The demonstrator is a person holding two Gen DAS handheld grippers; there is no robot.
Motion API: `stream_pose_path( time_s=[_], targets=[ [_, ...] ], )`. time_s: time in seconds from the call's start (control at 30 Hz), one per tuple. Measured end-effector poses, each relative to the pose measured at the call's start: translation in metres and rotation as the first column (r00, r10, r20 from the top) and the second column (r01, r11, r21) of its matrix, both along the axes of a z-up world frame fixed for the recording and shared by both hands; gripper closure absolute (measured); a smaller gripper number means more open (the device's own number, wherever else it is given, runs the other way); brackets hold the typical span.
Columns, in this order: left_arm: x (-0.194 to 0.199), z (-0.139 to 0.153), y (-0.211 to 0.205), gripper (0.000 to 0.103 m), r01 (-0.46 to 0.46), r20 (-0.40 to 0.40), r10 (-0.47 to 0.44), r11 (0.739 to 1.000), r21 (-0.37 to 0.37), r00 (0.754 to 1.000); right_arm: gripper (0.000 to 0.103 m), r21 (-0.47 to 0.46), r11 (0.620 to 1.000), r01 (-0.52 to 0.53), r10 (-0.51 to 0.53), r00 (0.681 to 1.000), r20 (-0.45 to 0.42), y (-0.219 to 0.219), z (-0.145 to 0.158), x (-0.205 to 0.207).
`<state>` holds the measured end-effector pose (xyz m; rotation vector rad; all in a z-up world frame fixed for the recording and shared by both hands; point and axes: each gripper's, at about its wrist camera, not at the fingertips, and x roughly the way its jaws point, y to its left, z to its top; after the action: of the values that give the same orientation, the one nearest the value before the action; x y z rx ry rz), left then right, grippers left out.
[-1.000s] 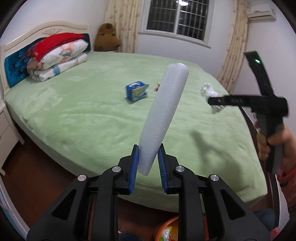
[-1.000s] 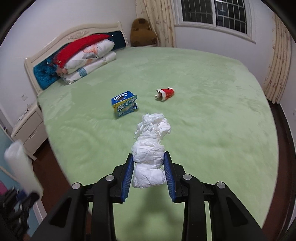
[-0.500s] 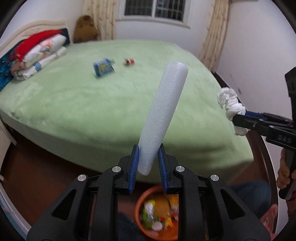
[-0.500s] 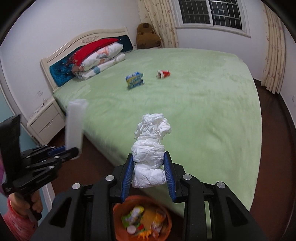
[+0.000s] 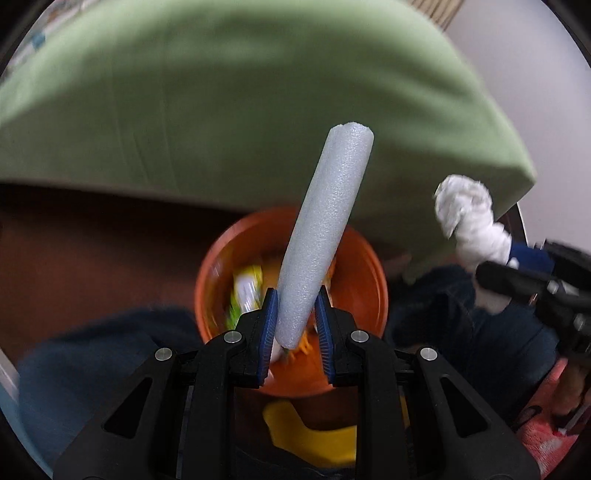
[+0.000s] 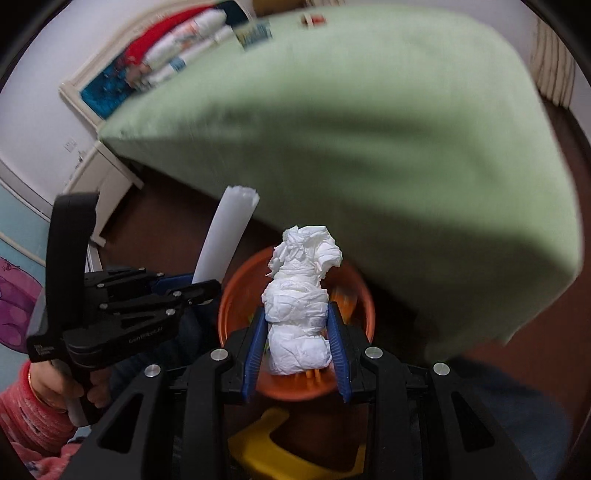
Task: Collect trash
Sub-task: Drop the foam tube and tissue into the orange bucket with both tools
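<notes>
My left gripper [image 5: 294, 317] is shut on a white foam tube [image 5: 325, 229] that sticks up and forward, directly above an orange trash bin [image 5: 364, 258] holding wrappers. My right gripper [image 6: 297, 339] is shut on a crumpled wad of white tissue [image 6: 299, 295], also hanging over the orange bin [image 6: 236, 291]. In the right wrist view the left gripper [image 6: 207, 286] with the foam tube [image 6: 227, 236] stands to the left of the bin. From the left wrist, the tissue wad [image 5: 471, 225] in the right gripper shows at the right.
The green bed [image 6: 369, 122] fills the background, with a blue box [image 6: 255, 33] and a red item [image 6: 314, 18] lying far back on it. A yellow object [image 5: 310, 435] sits under the bin. Dark blue trouser legs [image 5: 103, 354] flank the bin. A white nightstand [image 6: 99, 173] stands left.
Both grippers have swung down from over the bed toward the floor. The orange bin, at the bottom edge before, now lies right under both held items. Grips are unchanged.
</notes>
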<state>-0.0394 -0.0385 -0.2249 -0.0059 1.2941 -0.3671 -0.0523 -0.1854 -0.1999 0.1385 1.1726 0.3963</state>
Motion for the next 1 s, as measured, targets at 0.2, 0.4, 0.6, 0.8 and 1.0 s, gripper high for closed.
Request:
stream_pose_path(
  time_s=[0.2,0.4,0.6,0.8,1.0],
  targets=[
    [0.000,-0.059,-0.002,0.082,-0.061,-0.197,0.058,0.998,-0.007,0.979,0.070,0.004,1.000,-0.004,0.005,0.985,-0.171,0.013,-0.059,0.008],
    [0.007,-0.100,-0.004,0.081,-0.099,-0.325,0.106,0.994,0.038,0.940,0.066,0.001,0.999,0.034,-0.032,0.951,-0.308,0.017,-0.101,0.021],
    [0.006,-0.113,0.001,0.026,-0.135,-0.338,0.164,0.985,0.106,0.927,0.033,0.035,0.993,0.111,-0.092,0.933,-0.348,-0.004,-0.112,0.019],
    [-0.001,-0.111,0.002,0.020,-0.123,-0.325,0.152,0.986,0.111,0.933,0.022,0.033,0.989,0.142,-0.123,0.933,-0.338,-0.008,-0.108,0.021],
    [-0.003,-0.107,0.003,0.020,-0.129,-0.322,0.155,0.987,0.100,0.934,0.022,0.052,0.986,0.161,-0.134,0.933,-0.335,-0.011,-0.101,0.025]
  ],
)
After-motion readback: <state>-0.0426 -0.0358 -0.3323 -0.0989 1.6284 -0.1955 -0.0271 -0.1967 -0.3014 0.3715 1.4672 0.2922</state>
